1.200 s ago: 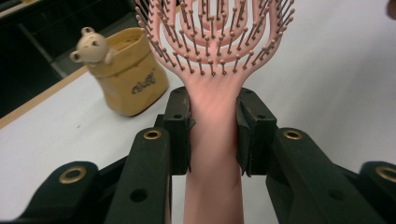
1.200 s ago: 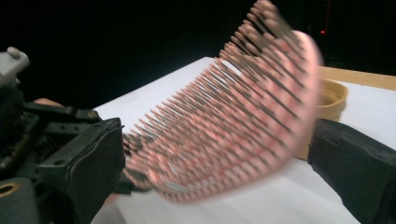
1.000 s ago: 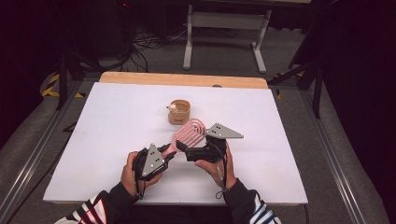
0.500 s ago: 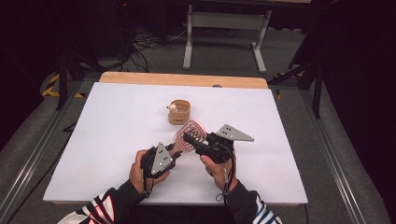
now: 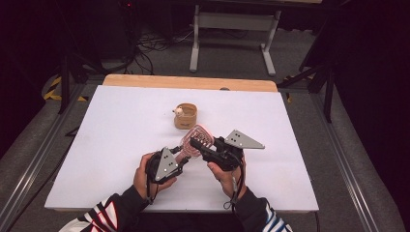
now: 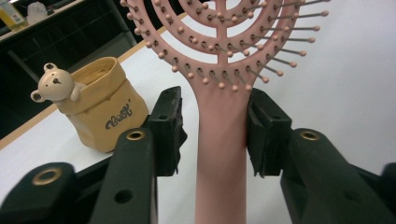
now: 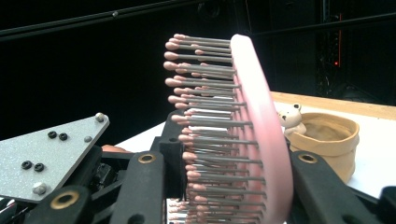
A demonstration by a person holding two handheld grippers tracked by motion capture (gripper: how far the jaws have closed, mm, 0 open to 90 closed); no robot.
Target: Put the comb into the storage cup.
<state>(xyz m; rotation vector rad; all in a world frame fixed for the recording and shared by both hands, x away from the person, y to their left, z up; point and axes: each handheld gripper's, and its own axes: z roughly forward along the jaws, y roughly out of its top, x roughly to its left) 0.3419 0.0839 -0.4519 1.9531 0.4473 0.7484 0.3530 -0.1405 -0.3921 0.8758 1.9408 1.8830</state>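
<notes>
At the near edge of the white table [image 5: 116, 121], a person in striped sleeves holds two grippers close together over a pink hairbrush [image 5: 195, 140]. The left gripper [image 5: 180, 162] has the brush's handle standing between its jaws; its jaws have just been opening, and in the left gripper view a gap shows on the left side of the handle [image 6: 220, 140], while the right jaw sits against or just beside it, so the hold looks released. The right gripper [image 5: 197, 144] is clenched on the brush's head: in the right gripper view one jaw sits among the bristles [image 7: 205, 121] and the other lies behind the pink back of the head, having just closed there. The brush is held above the table, its head pointing away from the person. Just beyond it stands a small tan pouch [image 5: 186, 116] with a bear figure [image 6: 52, 84] at its rim. Farther back runs the table's wooden edge [image 5: 188, 82].
</notes>
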